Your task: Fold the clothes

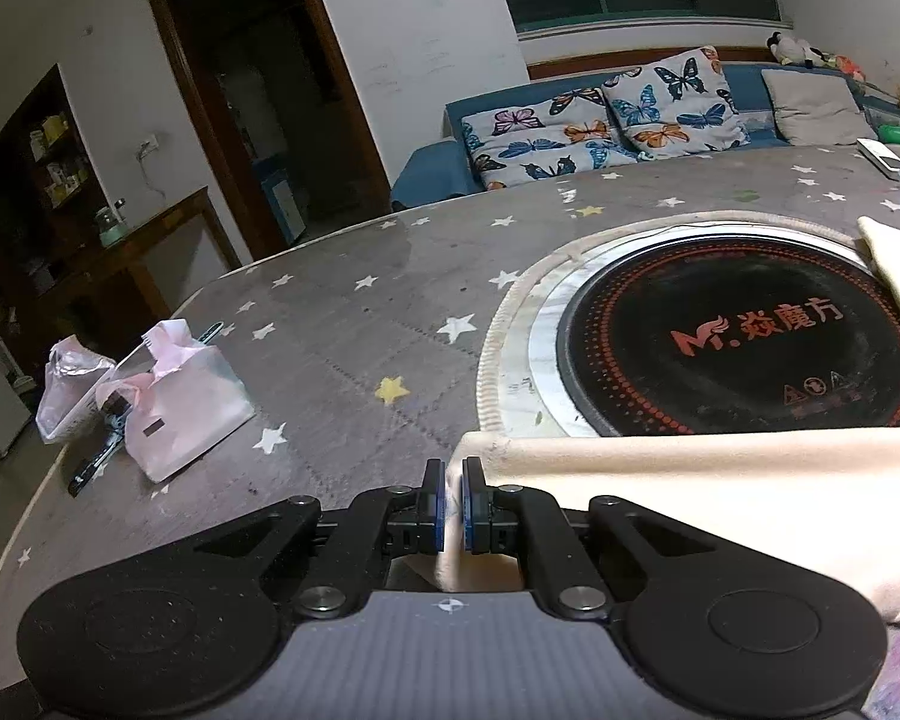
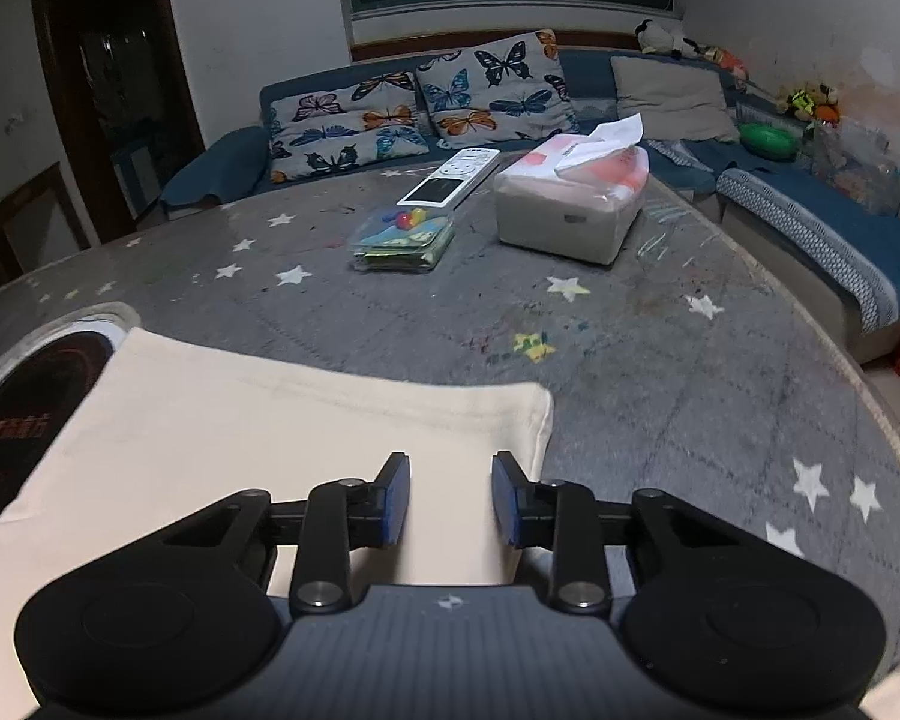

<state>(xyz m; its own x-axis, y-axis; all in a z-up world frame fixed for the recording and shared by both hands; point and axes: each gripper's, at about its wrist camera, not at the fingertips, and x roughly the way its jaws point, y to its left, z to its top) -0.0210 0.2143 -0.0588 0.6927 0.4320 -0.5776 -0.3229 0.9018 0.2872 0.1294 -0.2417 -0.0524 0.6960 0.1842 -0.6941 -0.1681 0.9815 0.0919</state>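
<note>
A cream garment (image 1: 720,516) lies on the grey star-patterned tablecloth (image 1: 342,348), its far edge stretched across the front of the round hob. My left gripper (image 1: 453,483) is shut on the garment's left corner, and a thin fold of cloth shows between the blue pads. In the right wrist view the same cream garment (image 2: 270,420) lies flat, with its right corner near the right finger. My right gripper (image 2: 450,498) hovers over that end with its jaws apart. Cloth shows below the gap, and the pads do not press on it.
A black round induction hob (image 1: 738,336) is set into the table. Pink plastic bags (image 1: 180,402) sit at the left. A tissue box (image 2: 570,204), a white remote (image 2: 450,177) and a clear box (image 2: 405,237) stand further back. A blue sofa (image 2: 222,162) curves behind.
</note>
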